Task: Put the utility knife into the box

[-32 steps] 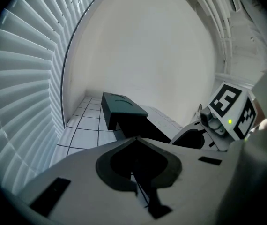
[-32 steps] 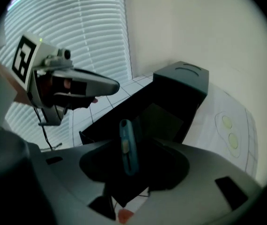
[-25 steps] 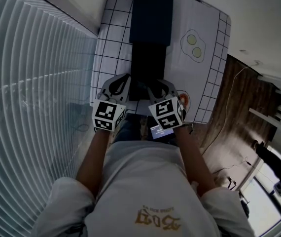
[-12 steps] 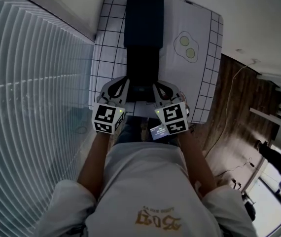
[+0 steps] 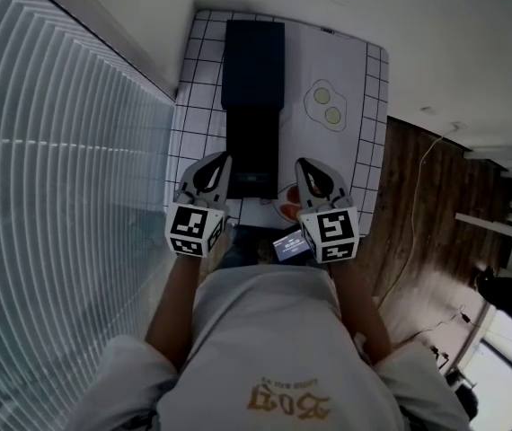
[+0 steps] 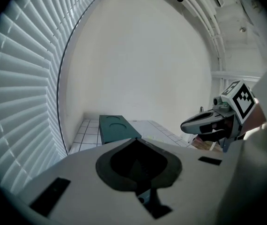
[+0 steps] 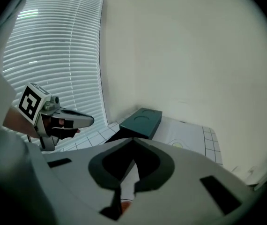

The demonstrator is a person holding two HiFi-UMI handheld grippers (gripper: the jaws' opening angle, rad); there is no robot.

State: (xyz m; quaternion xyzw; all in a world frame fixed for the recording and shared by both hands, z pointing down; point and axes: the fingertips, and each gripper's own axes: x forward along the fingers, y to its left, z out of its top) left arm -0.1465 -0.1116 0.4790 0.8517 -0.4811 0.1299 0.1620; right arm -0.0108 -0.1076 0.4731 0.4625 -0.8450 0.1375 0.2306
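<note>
Since the earlier frames both claws have drawn back to the near edge of the table (image 5: 365, 106). Right claw (image 5: 307, 169) is clenched, seemingly empty; left claw (image 5: 217, 162) is likewise closed on nothing. Utility knife (image 5: 286, 210) (the orange patch, probably) lies just inboard of the right claw; the box (image 5: 252, 147) stands ahead.

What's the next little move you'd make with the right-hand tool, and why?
Probably open the right gripper: its jaws are together on nothing, while the orange item, likely the utility knife, lies on the table just beside it, outside the open box.
</note>
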